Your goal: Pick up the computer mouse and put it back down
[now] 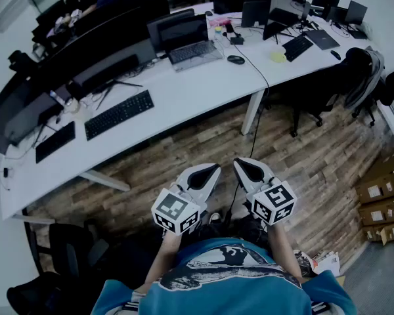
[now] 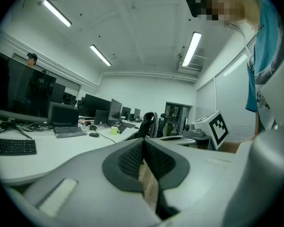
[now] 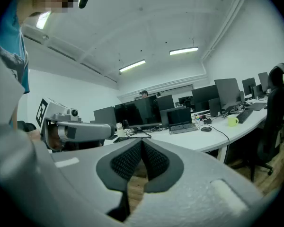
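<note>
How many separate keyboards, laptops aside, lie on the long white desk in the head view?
3: the far-left keyboard; the centre-left keyboard to its right; the right-end keyboard far across. The monitors may hide more.

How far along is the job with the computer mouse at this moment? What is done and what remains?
Done: nothing that shows. The mouse lies on the white desk, right of the laptop.
In hand: nothing. The left gripper and right gripper are both shut and empty, held over the wooden floor, apart from the desk.
Left: approach, grasp the mouse, lift it and set it back down.
</note>
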